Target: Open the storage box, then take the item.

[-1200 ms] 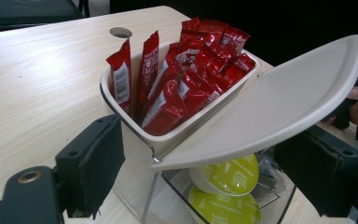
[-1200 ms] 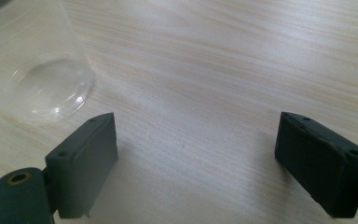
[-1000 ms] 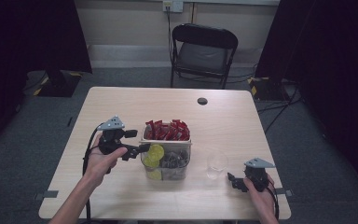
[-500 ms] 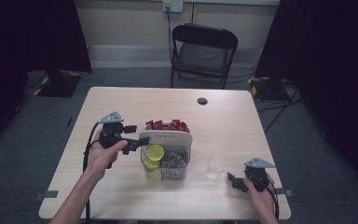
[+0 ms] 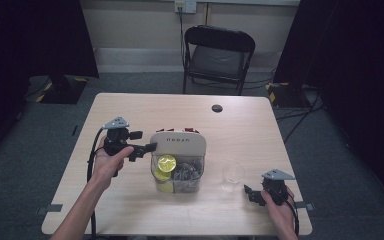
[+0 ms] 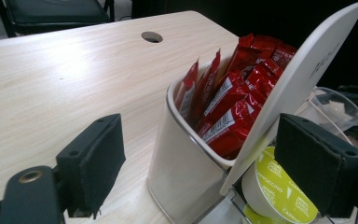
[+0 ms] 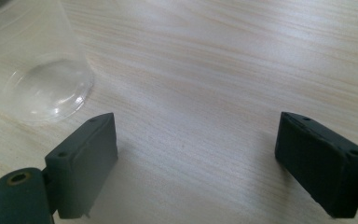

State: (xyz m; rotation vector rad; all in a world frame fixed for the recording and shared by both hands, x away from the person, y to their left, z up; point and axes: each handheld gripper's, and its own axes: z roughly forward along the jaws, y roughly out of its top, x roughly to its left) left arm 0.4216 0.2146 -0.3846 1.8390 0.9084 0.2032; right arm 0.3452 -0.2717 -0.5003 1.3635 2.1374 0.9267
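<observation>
tilting up on edge over the far half of the container [image 5: 177,172], the white lid [image 5: 178,145] lies just right of the left gripper [image 5: 147,148], whose jaws have just been opening, unclenched; the right gripper [image 5: 247,192], released and empty, sits well right of the container.

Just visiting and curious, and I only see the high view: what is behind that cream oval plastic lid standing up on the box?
Observer: Red foil sachets, upright in a white tub.
Visitor: Is the left gripper clamping the lid?
Observer: No. Its jaws stand apart, have just been opening, around the tub's corner.
Visitor: The yellow-green round capsules?
Observer: Their tops read "Cappuccino".
</observation>
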